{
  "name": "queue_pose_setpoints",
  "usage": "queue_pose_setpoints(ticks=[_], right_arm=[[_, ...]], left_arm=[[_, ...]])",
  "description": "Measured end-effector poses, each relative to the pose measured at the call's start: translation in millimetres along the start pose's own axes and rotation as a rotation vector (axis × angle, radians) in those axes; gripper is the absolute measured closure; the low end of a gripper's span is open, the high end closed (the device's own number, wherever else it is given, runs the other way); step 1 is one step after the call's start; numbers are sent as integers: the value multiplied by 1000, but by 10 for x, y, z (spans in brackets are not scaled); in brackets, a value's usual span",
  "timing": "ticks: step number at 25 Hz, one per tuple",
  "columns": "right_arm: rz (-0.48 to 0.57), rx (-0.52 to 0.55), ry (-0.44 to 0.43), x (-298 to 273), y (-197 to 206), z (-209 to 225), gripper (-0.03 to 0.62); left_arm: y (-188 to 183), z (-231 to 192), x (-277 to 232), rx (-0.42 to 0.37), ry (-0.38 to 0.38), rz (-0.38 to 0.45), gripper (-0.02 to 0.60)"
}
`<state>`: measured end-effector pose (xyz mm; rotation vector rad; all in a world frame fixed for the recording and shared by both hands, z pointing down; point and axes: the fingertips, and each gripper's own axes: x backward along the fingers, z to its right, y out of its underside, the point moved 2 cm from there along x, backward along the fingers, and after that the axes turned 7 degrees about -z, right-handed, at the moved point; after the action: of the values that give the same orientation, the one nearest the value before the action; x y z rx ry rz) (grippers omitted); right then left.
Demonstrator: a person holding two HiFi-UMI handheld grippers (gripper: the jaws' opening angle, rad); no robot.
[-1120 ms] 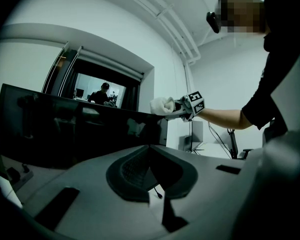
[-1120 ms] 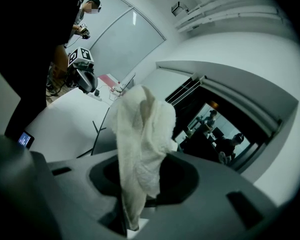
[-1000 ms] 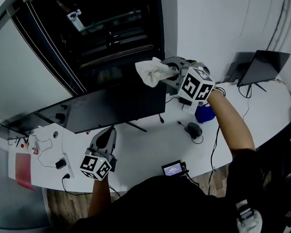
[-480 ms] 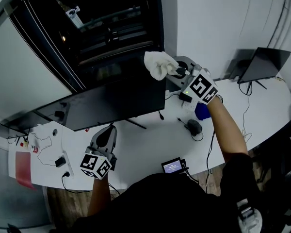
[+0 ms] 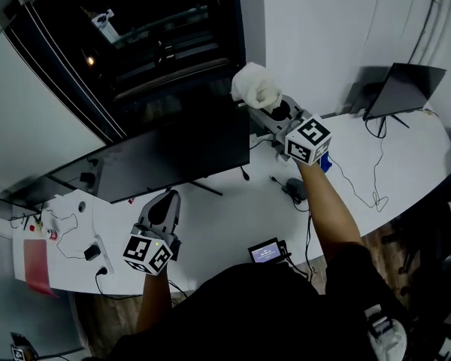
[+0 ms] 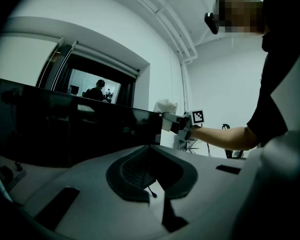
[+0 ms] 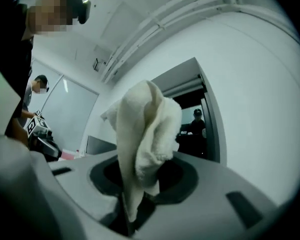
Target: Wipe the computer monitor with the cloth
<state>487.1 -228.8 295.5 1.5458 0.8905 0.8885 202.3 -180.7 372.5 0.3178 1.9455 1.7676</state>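
Holding the crumpled white terry cloth (image 5: pixel 254 85) clenched in my right tool (image 5: pixel 264 105) above the wide black monitor's (image 5: pixel 180 153) top right corner, I'm about to wipe, I judge: next, press it onto the screen. My left tool (image 5: pixel 162 205) hangs below the monitor, clenched on nothing.

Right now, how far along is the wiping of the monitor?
Done: the cloth is picked up; the right gripper has its tongs shut on it. In hand: it is held at the upper right corner of the monitor; contact is unclear. Left: wiping across the dark screen. The left gripper hangs empty over the desk.
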Motion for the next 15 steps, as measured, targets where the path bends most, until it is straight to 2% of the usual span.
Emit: queue_pose_setpoints(ticks=[4, 9, 15], right_arm=[[24, -60, 20, 36, 131, 4, 479], [25, -47, 46, 69, 220, -38, 484], [-29, -28, 59, 107, 428, -77, 485]], left_arm=[[31, -7, 4, 7, -3, -7, 588], [58, 7, -10, 9, 4, -17, 588], [86, 19, -36, 12, 10, -26, 588]])
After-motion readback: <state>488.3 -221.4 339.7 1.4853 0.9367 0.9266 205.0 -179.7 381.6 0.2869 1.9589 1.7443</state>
